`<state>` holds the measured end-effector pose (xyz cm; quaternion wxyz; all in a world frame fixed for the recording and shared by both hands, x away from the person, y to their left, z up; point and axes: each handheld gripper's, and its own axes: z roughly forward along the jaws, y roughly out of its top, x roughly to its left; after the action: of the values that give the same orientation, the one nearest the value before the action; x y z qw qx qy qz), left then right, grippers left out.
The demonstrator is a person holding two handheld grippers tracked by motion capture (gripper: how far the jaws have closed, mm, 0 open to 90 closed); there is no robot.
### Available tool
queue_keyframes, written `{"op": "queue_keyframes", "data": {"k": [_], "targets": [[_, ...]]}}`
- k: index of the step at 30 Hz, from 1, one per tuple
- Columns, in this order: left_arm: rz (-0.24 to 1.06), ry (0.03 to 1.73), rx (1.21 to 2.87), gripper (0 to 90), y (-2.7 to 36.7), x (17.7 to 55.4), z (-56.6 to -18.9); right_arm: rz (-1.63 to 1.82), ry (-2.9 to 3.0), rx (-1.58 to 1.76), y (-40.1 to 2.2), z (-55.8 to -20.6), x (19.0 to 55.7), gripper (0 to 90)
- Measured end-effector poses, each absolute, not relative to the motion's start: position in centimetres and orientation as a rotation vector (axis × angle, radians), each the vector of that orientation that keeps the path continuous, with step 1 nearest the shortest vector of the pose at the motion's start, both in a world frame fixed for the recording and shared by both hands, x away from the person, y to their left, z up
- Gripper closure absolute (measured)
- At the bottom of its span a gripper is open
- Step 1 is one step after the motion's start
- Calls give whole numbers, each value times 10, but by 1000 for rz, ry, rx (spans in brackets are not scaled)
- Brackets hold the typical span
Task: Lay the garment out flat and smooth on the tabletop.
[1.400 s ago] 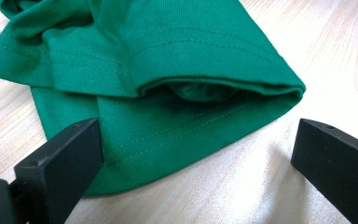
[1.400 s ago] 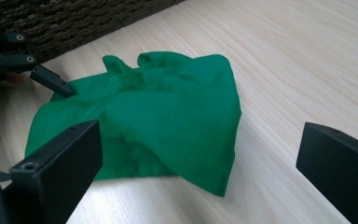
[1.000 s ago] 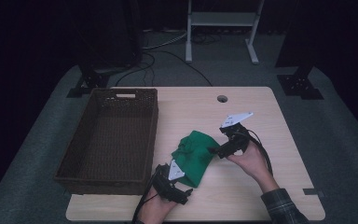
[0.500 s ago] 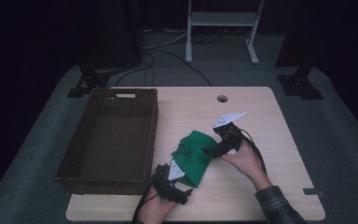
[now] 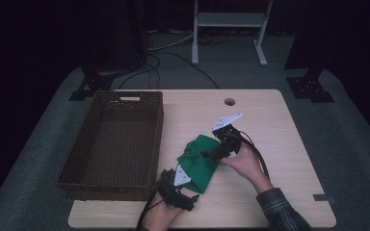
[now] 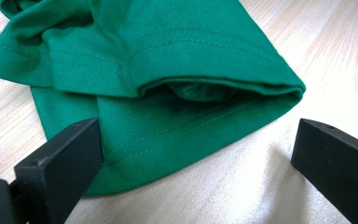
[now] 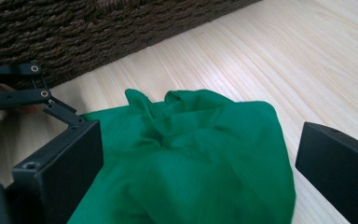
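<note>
Green shirt lay crumpled beside wicker basket; left gripper and right gripper, both 2 spread wide, flanked it.

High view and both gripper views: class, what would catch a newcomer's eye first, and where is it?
The bright green garment lies bunched on the pale wooden table, right of a dark woven basket. The left gripper at its near edge and the right gripper at its far side both stand with jaws open around the cloth.
</note>
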<state>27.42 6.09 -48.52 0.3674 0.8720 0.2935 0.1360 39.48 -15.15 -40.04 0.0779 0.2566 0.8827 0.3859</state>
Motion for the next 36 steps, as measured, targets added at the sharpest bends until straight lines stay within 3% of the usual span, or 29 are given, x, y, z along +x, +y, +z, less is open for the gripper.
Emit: {"op": "queue_keyframes", "data": {"k": [11, 17, 29, 36], "targets": [[349, 751, 2243, 10, 61, 274, -485, 1158, 2661, 748, -136, -399, 402, 0], [350, 751, 2243, 11, 61, 274, -485, 1164, 2696, 736, -131, -403, 405, 60], [348, 752, 2245, 11, 61, 274, -485, 1157, 2784, 665, -117, -411, 406, 375], [349, 751, 2243, 11, 61, 274, -485, 1112, 2810, 632, -105, -415, 408, 477]]}}
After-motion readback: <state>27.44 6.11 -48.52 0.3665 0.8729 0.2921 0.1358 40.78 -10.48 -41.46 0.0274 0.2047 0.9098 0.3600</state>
